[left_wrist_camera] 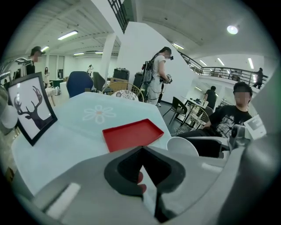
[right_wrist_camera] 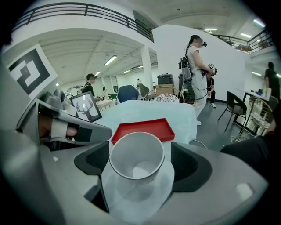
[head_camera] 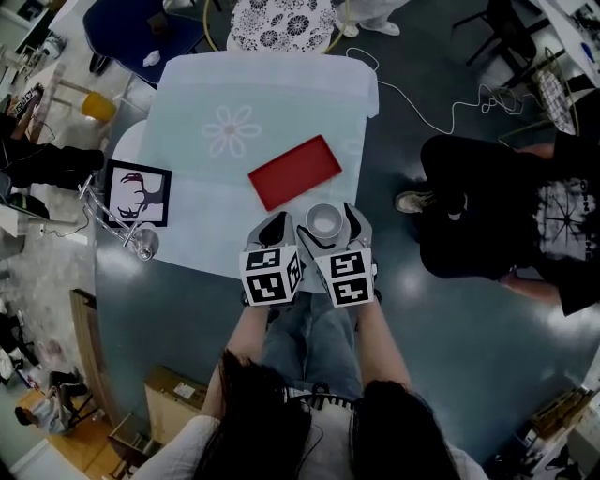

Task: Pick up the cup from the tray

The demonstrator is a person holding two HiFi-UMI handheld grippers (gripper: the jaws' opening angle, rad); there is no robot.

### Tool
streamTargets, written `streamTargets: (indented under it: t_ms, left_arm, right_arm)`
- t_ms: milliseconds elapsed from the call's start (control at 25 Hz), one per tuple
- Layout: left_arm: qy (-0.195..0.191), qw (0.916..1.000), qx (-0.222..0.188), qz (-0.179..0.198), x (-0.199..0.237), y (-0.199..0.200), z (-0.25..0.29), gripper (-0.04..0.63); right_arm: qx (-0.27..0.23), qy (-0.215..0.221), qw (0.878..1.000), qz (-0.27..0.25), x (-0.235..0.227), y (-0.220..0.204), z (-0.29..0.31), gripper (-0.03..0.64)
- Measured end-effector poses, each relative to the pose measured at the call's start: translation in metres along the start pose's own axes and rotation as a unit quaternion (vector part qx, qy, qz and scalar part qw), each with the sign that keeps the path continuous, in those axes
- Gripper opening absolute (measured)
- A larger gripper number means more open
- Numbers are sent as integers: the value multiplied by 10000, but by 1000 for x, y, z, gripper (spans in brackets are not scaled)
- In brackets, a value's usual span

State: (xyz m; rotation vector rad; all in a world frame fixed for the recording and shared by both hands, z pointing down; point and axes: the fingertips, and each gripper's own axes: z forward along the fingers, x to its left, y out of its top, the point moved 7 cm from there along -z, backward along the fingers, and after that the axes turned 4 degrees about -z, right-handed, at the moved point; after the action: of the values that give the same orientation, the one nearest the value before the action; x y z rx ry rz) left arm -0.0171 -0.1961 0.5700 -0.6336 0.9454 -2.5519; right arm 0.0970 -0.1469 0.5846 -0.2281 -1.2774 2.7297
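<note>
A white paper cup (head_camera: 323, 222) sits between the jaws of my right gripper (head_camera: 330, 228), just off the near end of the red tray (head_camera: 294, 171), over the table's front edge. In the right gripper view the cup (right_wrist_camera: 137, 156) is upright-tilted with its empty mouth toward the camera, both dark pads of the right gripper (right_wrist_camera: 138, 163) press its sides, and the tray (right_wrist_camera: 142, 129) lies behind it with nothing on it. My left gripper (head_camera: 279, 228) is close beside on the left; in its own view the left gripper (left_wrist_camera: 142, 151) is shut and empty, with the tray (left_wrist_camera: 131, 134) ahead and the cup (left_wrist_camera: 182, 147) at right.
The pale table (head_camera: 206, 94) carries a framed deer picture (head_camera: 139, 193) and a wine glass (head_camera: 143, 244) at its left edge. A patterned chair (head_camera: 281, 23) stands at the far end. A seated person (head_camera: 497, 216) is close on the right; a cardboard box (head_camera: 173, 398) sits on the floor.
</note>
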Motion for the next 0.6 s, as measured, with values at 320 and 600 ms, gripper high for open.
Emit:
streamTargets:
  t_ms: [320,600]
  left_arm:
    - [-72,9997,-219,16,-5,16,-16,0]
    - [-226,9982,-548,17,-12,41,-44,0]
  right_arm:
    - [-73,-48,9999,-131,1,20,-22,465]
    - [-387,-354,9985,-169,-1,51,-52,463]
